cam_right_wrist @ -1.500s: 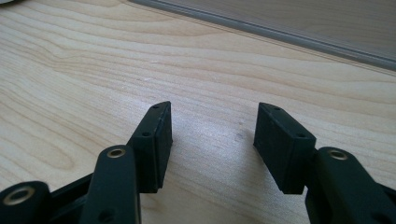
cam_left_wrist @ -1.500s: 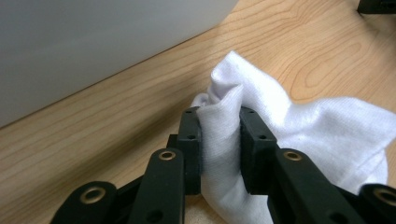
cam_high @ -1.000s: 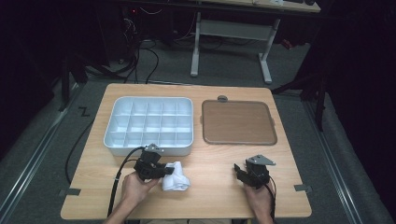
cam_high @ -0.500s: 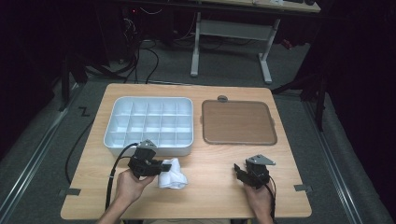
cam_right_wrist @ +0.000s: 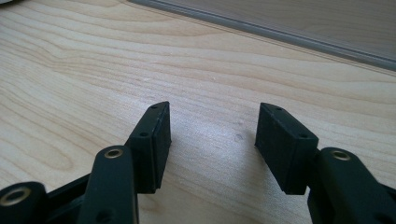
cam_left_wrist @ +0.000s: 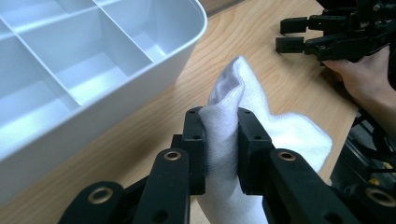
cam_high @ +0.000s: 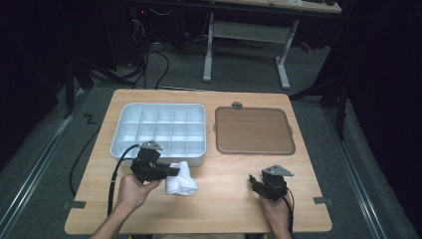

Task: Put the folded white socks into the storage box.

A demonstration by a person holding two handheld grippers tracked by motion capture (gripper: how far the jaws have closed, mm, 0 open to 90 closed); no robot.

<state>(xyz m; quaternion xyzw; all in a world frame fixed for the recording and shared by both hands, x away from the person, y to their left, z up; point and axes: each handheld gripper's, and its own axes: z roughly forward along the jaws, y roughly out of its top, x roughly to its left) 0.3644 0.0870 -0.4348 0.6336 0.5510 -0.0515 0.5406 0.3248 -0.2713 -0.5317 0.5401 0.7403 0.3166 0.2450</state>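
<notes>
A white sock (cam_high: 181,179) hangs from my left gripper (cam_high: 171,172), just in front of the white compartment tray (cam_high: 119,137). In the left gripper view both pads pinch the white sock (cam_left_wrist: 224,126) at its middle, and its ends droop past my left gripper (cam_left_wrist: 221,116). My right gripper (cam_high: 255,181) rests low over the bare wood at the front right. Its jaws stand apart in the right gripper view, with nothing between them at my right gripper (cam_right_wrist: 212,126). The same right gripper (cam_left_wrist: 287,35) shows far off in the left gripper view.
A brown flat tray (cam_high: 254,130) lies right of the white compartment tray, with a small grey knob (cam_high: 237,105) behind it. Its grey rim (cam_right_wrist: 280,32) crosses the top of the right gripper view. Tape marks (cam_high: 322,200) sit near the table's front corners.
My left gripper has risen and drawn slightly back toward the compartment tray, lifting the sock with it. The right gripper has stayed in place.
</notes>
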